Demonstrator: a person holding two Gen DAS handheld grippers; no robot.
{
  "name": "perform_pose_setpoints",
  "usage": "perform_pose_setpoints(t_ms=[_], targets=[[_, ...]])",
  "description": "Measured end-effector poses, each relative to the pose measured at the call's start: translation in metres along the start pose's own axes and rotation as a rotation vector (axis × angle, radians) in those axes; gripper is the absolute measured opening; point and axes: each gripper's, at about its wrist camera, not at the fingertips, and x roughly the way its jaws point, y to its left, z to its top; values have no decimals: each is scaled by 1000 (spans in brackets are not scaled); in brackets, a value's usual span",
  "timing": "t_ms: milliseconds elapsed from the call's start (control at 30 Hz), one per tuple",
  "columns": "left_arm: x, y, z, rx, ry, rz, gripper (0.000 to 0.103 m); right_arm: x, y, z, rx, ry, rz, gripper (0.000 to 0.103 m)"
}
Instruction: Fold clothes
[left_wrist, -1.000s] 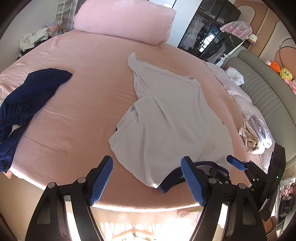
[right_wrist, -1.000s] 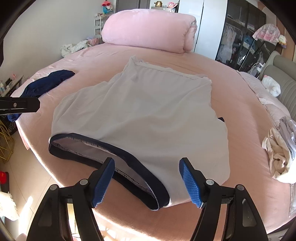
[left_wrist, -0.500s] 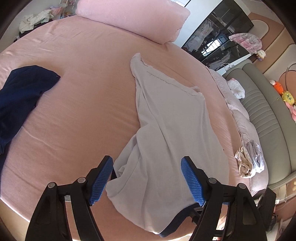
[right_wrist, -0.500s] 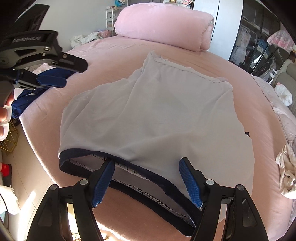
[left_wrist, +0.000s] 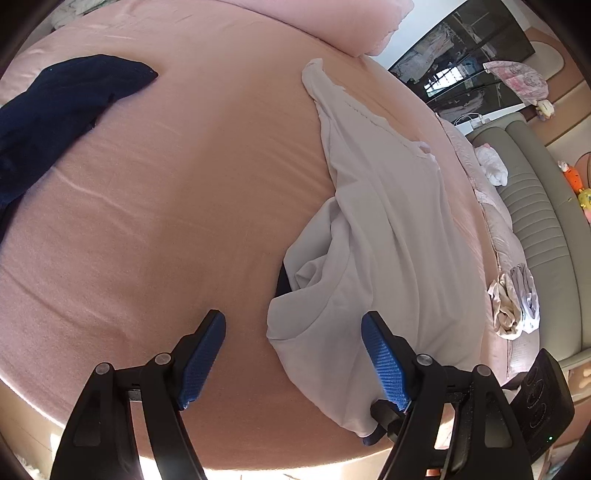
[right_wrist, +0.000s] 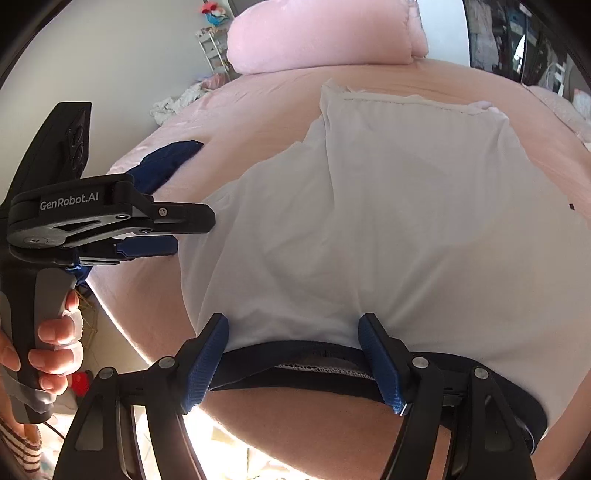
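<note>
Both grippers have dropped closer to the pink bed (left_wrist: 155, 206), where the white garment (right_wrist: 388, 221) lies spread; left gripper (left_wrist: 293, 354) and right gripper (right_wrist: 293, 354) gape, holding nothing. Navy clothing (left_wrist: 55, 107) sits beside it.

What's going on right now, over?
Both grippers open, left gripper and right gripper at near edge of white garment. Garment flat on bed. Nothing blocking.
</note>
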Motion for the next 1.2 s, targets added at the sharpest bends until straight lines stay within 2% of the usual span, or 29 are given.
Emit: perform_pose_setpoints(t_ms=[100,200,233,300,333,433,567,600,700,833,933,1033,1200], targets=[[-1,0,-7,-24,-21,-36,75,-3,9,0,-58,13,-34,72],[0,-4,-16,-21,-61,-48,71,-11,5,0,-17,-6,22,72],[0,-5,-19,-17,-76,-39,66,-12,-1,1,28,1,53,72],[-2,-6,-25,-20,-100,-21,31,-13,-13,3,118,18,113,72],[-2,-5,-27,-36,-109,-42,27,-13,-18,5,153,30,133,72],[2,2,-29,-100,-113,-105,26,-17,-24,18,213,41,166,72],[4,-6,-26,-98,-130,-125,24,-18,-25,37,258,71,216,72],[3,-10,-26,-91,-137,-130,17,-16,-23,44,257,86,236,72],[-2,-24,-21,-50,-153,-132,17,-3,-23,61,288,127,318,73],[-1,-41,-12,16,-147,-133,17,11,-35,68,355,131,427,73],[6,-53,-14,70,-123,-136,17,15,-46,61,402,115,469,73],[18,-63,-19,96,-84,-148,17,22,-59,53,463,146,519,73],[33,-78,-28,113,-36,-174,17,20,-76,50,479,138,460,73]])
